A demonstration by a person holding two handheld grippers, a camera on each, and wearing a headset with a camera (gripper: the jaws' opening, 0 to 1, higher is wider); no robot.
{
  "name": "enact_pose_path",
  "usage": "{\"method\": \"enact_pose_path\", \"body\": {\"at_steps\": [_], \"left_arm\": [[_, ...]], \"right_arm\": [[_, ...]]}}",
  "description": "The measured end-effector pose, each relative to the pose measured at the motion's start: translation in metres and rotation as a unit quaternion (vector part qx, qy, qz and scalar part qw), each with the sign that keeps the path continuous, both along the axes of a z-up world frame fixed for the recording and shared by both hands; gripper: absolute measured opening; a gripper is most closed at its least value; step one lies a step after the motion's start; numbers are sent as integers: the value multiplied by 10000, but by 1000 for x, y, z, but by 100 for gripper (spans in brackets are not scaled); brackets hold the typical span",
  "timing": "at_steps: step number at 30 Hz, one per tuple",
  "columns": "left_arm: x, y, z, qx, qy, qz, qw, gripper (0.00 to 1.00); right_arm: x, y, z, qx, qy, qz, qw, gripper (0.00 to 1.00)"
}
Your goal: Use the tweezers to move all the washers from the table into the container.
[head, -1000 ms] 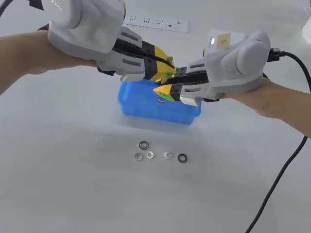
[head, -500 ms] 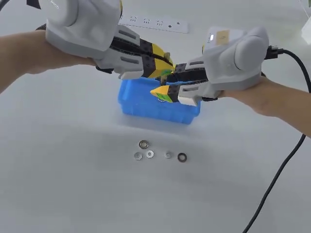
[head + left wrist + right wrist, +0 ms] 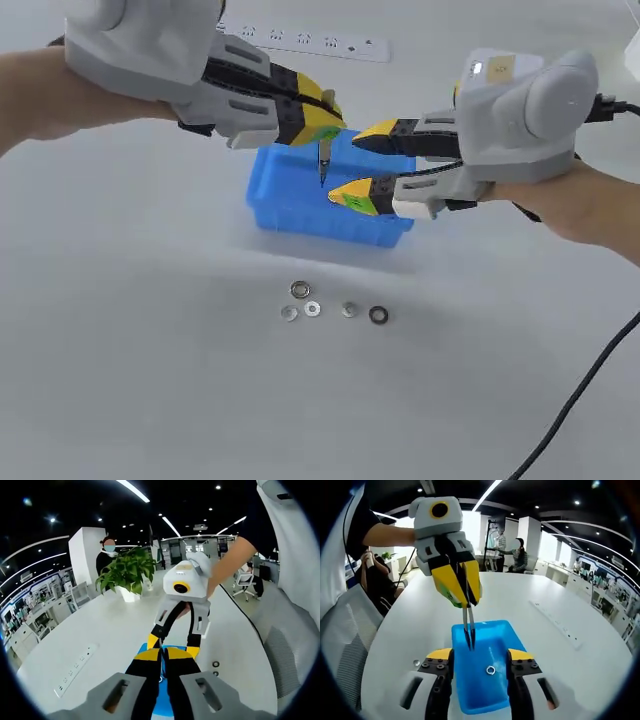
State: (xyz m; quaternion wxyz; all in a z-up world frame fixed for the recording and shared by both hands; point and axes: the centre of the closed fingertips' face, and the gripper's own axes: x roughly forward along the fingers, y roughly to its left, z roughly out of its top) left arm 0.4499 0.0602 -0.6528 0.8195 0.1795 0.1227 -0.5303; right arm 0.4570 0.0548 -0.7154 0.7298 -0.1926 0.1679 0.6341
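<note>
Left gripper: jaws clamped on the tweezers, which hang tips-down over the blue container. The tips are nearly together, with nothing seen between them.
Right gripper: jaws spread wide, empty, just right of the tweezers.
One washer lies inside the container; five washers sit clustered on the table, near of it.
Advice: pinch a single rim, outermost first.
The path looks clear. Power strip far, cable right.

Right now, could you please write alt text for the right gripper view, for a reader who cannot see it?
The left tongs grip tweezers that point down over a blue container holding one washer. The right tongs stand open at the bottom, flanking the container.
</note>
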Motion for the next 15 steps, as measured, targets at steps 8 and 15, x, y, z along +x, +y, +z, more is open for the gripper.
{"method": "enact_pose_path", "body": {"at_steps": [8, 15], "left_arm": [[-16, 6, 6, -4, 35, 79, 10000, 6], [-43, 8, 13, 0, 36, 137, 9999, 6]], "right_arm": [[-13, -23, 8, 207, 252, -353, 9988, 56], [-25, -47, 12, 330, 492, -666, 9960, 62]]}}
